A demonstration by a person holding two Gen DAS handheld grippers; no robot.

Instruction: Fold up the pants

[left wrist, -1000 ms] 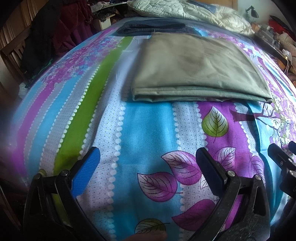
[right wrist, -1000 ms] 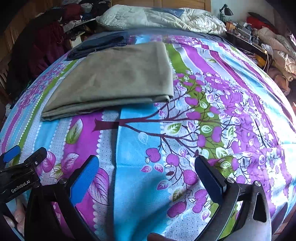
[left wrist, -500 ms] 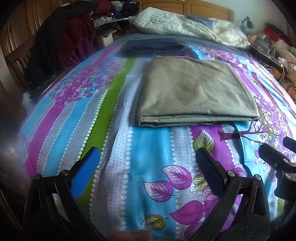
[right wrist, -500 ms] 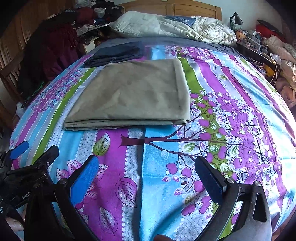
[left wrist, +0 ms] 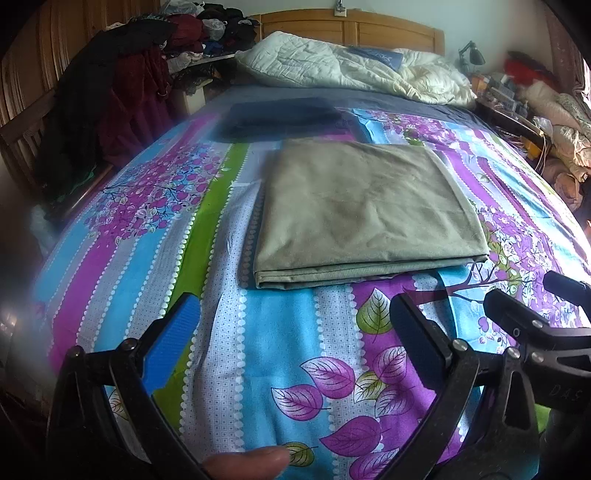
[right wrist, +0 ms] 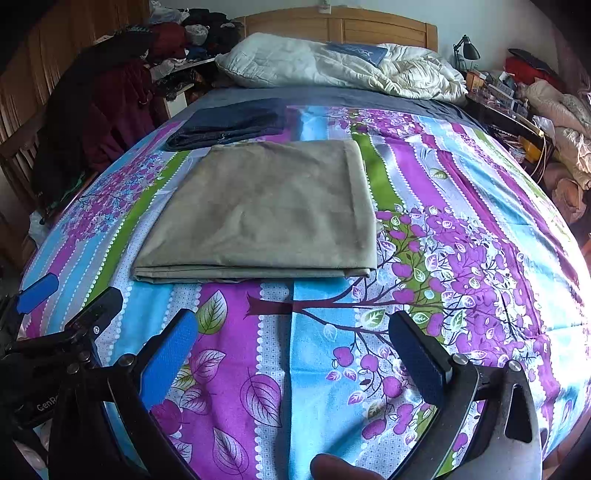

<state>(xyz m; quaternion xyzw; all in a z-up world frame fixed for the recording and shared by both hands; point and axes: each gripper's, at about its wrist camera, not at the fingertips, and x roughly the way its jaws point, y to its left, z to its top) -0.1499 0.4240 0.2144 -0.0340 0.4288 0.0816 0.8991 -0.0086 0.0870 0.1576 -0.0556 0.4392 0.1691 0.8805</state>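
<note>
The pants [left wrist: 365, 214] lie folded flat mid-frame on the bed [left wrist: 288, 350], layered edge nearest the cameras, so the job looks finished. Both grippers, left [left wrist: 291, 332] and right [right wrist: 295, 343], hang at the lower frame, jaws apart and empty, clear of the cloth. Jeans [right wrist: 229, 122] sit just behind; open cover lies right of the pants.

I pull both grippers back and up from the bed: the folded pants [left wrist: 364, 210] now sit farther off than a second ago, higher in both wrist views. The headboard [right wrist: 340, 26] comes fully into view. The right gripper [left wrist: 532, 295] shows more in the left view, the left gripper [right wrist: 70, 299] more in the right.
</note>
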